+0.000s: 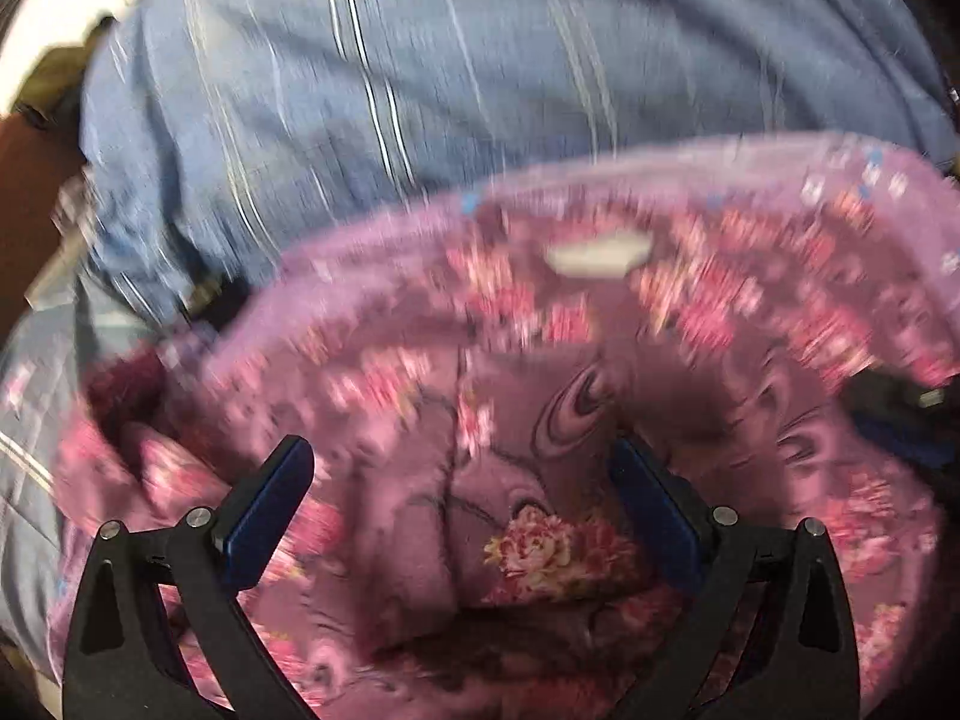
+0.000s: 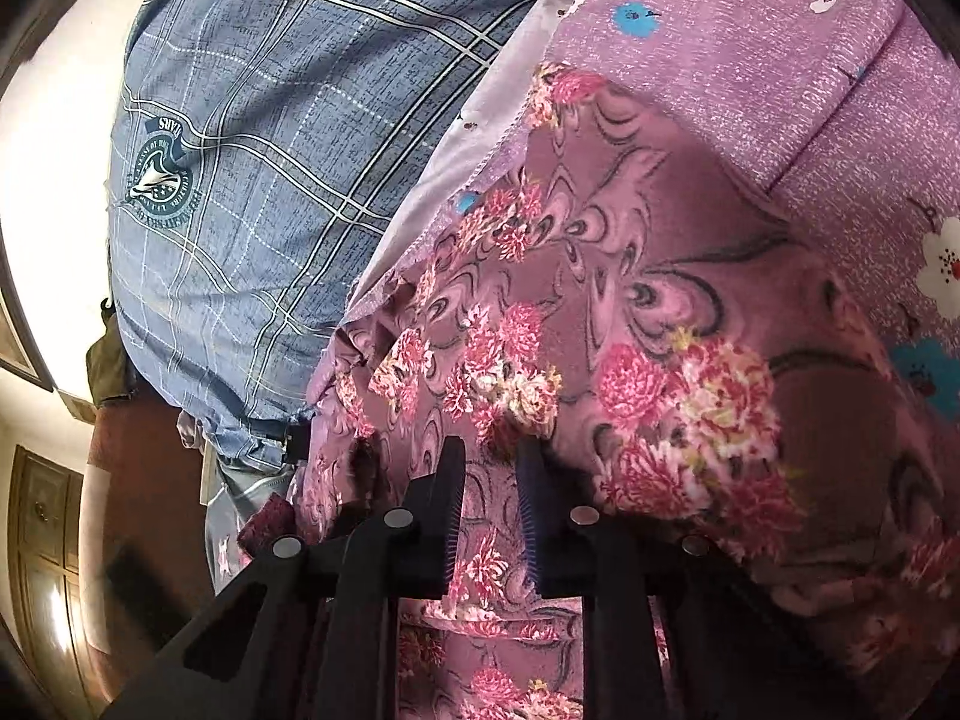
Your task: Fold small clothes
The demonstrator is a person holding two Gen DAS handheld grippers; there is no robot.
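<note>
A mauve garment with pink flower print (image 1: 540, 420) fills the lower left wrist view, blurred, with a white label (image 1: 597, 255) near its upper middle. My left gripper (image 1: 462, 468) is open, fingers spread wide over the cloth. In the right wrist view the same floral garment (image 2: 630, 330) lies close under my right gripper (image 2: 489, 468). Its fingers stand nearly together with a fold of the cloth between them.
A lilac sheet with white and blue flowers (image 2: 750, 90) lies under the garment. The person's blue checked shirt (image 2: 270, 150) with a round badge is close behind; it also shows in the left wrist view (image 1: 420, 72). A wooden door (image 2: 42, 570) stands at lower left.
</note>
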